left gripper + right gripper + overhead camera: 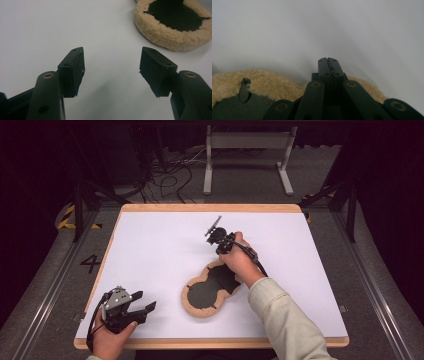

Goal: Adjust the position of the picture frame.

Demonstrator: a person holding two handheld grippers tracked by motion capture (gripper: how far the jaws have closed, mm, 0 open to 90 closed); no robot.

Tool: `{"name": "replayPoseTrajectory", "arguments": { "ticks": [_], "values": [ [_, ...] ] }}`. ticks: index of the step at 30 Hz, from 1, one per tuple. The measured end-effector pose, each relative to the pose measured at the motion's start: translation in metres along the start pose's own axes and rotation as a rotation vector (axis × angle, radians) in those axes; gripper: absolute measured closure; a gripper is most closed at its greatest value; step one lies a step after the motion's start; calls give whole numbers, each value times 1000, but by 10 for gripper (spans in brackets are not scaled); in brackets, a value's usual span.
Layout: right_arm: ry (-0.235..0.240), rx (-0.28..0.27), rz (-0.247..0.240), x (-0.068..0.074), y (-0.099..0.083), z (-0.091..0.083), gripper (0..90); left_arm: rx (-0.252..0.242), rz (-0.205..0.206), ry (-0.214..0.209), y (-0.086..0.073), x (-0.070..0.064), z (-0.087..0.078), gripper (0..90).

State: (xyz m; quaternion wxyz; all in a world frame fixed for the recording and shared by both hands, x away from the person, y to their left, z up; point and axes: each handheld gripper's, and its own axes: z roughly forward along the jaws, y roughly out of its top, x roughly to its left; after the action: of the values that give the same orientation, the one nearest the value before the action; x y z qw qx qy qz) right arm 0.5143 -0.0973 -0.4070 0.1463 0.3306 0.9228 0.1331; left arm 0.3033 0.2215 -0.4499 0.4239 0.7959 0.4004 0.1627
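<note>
Two round pads (206,292) with tan fleece rims and black centres lie flat on the white table. They touch each other, near the front edge.

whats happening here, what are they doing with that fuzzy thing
A person sits at a white table with a two-jaw gripper in each hand. Two tan fleecy pads with dark centres lie side by side near the middle of the table. The right gripper is held above their far edge with its jaws pressed shut and nothing between them. The left gripper rests near the table's front left corner, jaws wide open and pointed toward the pads. Neither gripper holds anything right now.
</note>
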Motion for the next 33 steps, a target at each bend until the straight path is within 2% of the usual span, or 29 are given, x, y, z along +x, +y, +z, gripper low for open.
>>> {"name": "replayPoseTrajectory", "arguments": {
  "ticks": [1, 3, 5, 12, 15, 16, 17, 18, 19, 20, 23, 26, 28, 29, 30, 31, 33],
  "values": [
    [3, 8, 13, -5, -9, -3, 900, 4, 1, -4, 1, -2, 1, 376],
    [7, 12, 20, -7, -13, -5, 900, 3, 11, -7, 2, -3, 2, 376],
    [20, 16, 51, -11, -24, -9, 900, 3, 13, -10, 3, -4, 3, 377],
    [25, 35, 115, -18, -54, -20, 900, 3, 37, -44, 10, -7, 8, 403],
    [29, 8, 124, -18, -62, -23, 900, -1, 41, -55, 13, -9, 11, 417],
    [24, -41, 128, -18, -68, -28, 900, -4, 59, -69, 16, -13, 13, 423],
    [24, -41, 128, -18, -68, -28, 900, -4, 59, -69, 16, -13, 13, 446],
    [10, -68, 116, -17, -72, -32, 900, 7, 49, -98, 17, -22, 13, 446],
    [-9, -101, 108, -15, -77, -38, 900, 4, 99, -93, 20, -27, 15, 479],
    [-2, -122, 116, -14, -81, -43, 900, 8, 131, -106, 22, -33, 16, 498],
    [8, -226, 131, -10, -97, -61, 900, 14, 187, -156, 30, -52, 23, 575],
    [15, -295, 131, -6, -114, -76, 900, 23, 229, -201, 35, -62, 27, 679],
    [34, -328, 145, -3, -129, -85, 900, 37, 251, -273, 39, -68, 29, 790],
    [54, -371, 155, -1, -144, -90, 900, 42, 256, -290, 40, -70, 29, 865],
    [70, -390, 161, 0, -152, -93, 900, 46, 261, -315, 42, -72, 31, 881],
    [70, -390, 161, 0, -152, -93, 900, 50, 267, -335, 43, -74, 32, 881],
    [98, -458, 156, 2, -166, -99, 900, 62, 273, -361, 45, -78, 37, 897]
  ]
}}
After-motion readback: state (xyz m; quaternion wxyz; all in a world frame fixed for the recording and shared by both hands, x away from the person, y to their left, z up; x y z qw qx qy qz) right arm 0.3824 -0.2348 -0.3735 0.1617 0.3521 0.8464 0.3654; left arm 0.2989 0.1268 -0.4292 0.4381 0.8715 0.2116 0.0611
